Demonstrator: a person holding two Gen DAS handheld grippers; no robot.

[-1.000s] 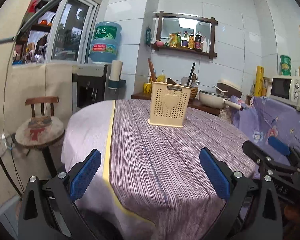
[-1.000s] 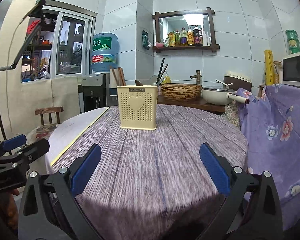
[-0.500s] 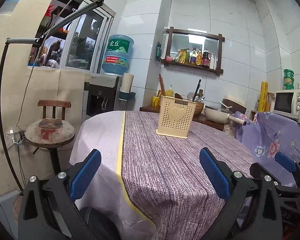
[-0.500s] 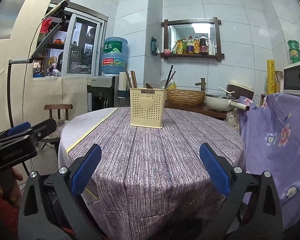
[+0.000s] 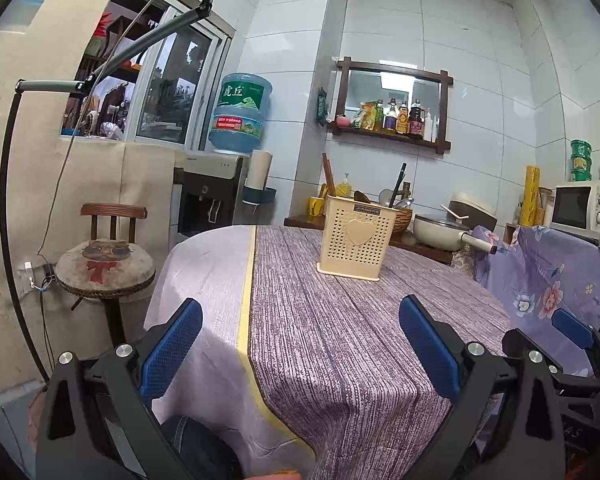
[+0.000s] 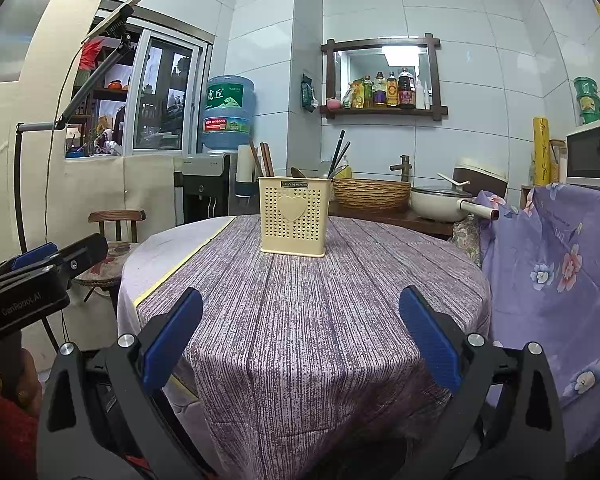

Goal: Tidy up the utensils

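Note:
A cream perforated utensil holder [image 5: 356, 238] [image 6: 293, 216] with a heart on its front stands upright on the round table [image 5: 332, 340] [image 6: 308, 312]. Chopsticks [image 6: 266, 160], spoons and dark utensils stick out of its top. My left gripper [image 5: 300, 350] hangs open at the near table edge, well short of the holder, with nothing between its blue pads. My right gripper [image 6: 300, 340] is open too, off the near edge, also empty. Each gripper shows at the side of the other's view.
A purple striped cloth covers the table, with a white strip and yellow line on its left. A wooden stool [image 5: 106, 266] stands left, a floral-covered counter with a microwave [image 5: 580, 212] right. Behind are a basket [image 6: 372, 194], pot [image 6: 440, 200] and water dispenser [image 5: 212, 196].
Both grippers have drawn back and lower from the table, so the holder looks smaller and farther. Both stay open and empty.

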